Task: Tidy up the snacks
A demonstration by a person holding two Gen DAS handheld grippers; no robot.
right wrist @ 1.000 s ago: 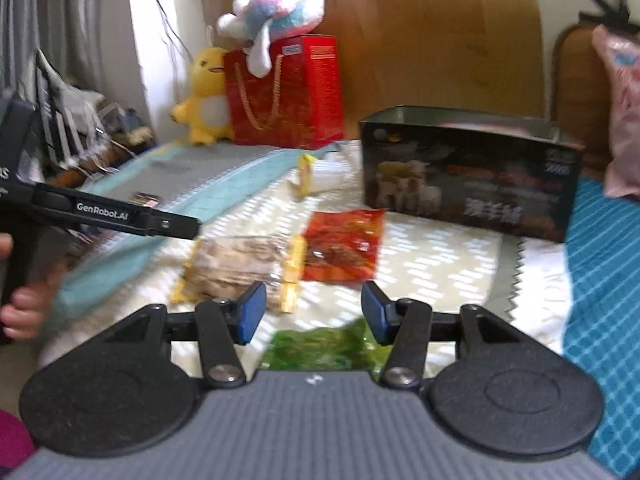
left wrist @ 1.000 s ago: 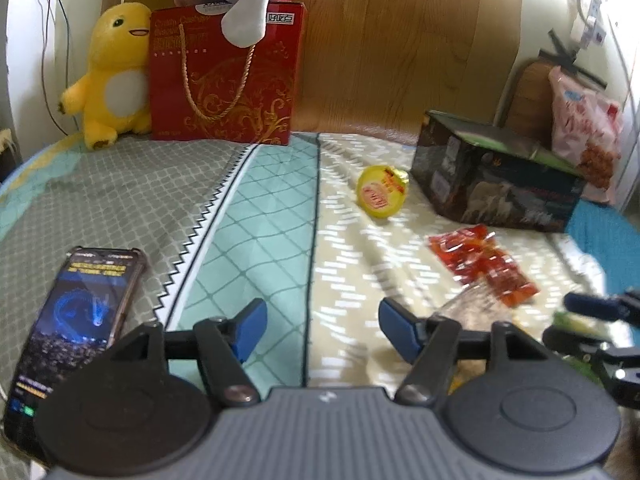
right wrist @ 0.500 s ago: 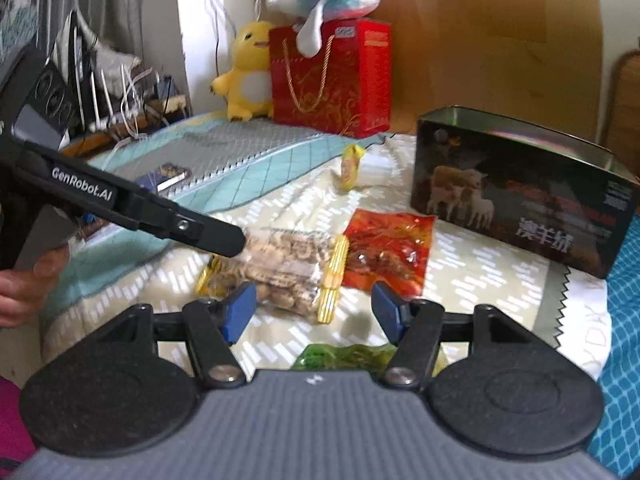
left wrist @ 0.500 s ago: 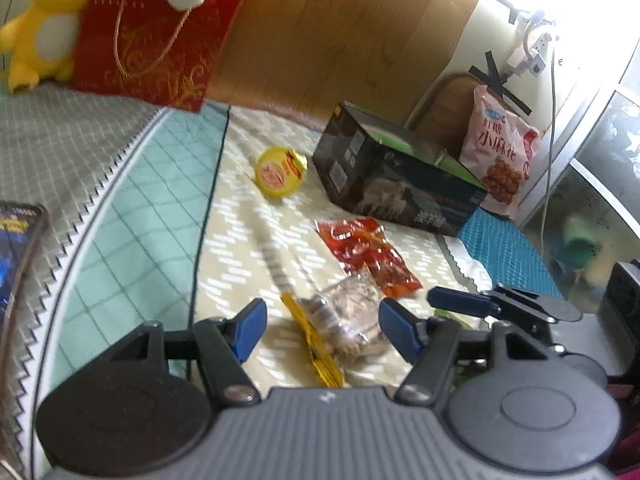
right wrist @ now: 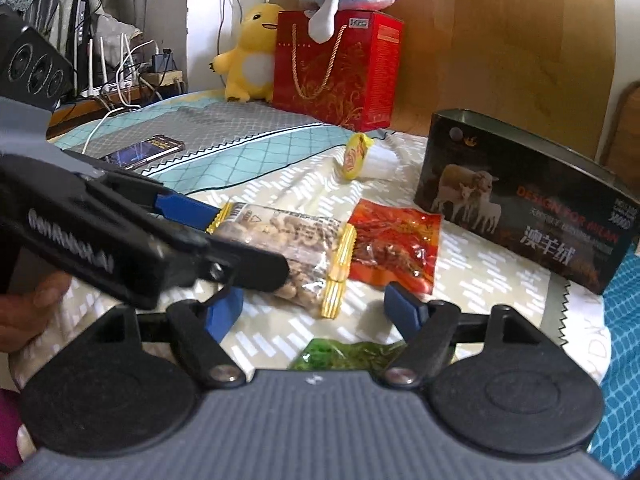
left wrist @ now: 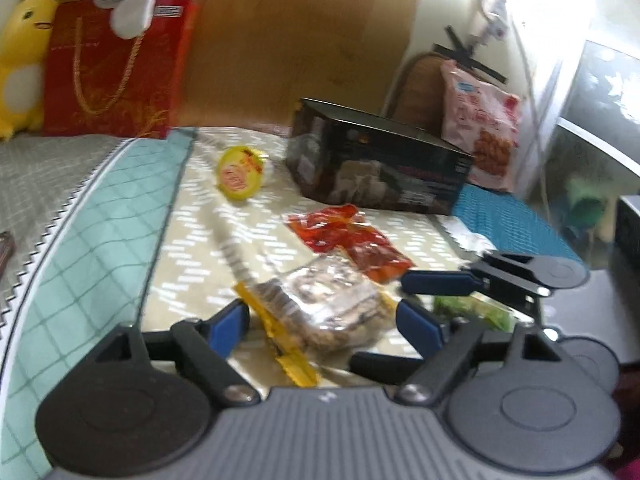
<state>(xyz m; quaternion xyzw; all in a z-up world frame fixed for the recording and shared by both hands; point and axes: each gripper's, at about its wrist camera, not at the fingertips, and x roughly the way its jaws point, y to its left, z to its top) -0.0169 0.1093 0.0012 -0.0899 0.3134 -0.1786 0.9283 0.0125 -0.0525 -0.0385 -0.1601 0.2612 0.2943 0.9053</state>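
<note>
- Snacks lie on the bed (right wrist: 500, 280): a nut bag (right wrist: 296, 248), a red bag (right wrist: 396, 244) just beside it, a green bag (right wrist: 348, 354) near the bed's front edge, and a yellow cup (right wrist: 356, 156) farther back.
- Left gripper (left wrist: 324, 326) is spread wide. Its jaws have just been opening, with the nut bag between them, not squeezed.
- Right gripper (right wrist: 312, 310) is spread wide too, just opening, with nothing in it, above the green bag.
- A black tin (right wrist: 528, 200) stands near the bed's right edge.
</note>
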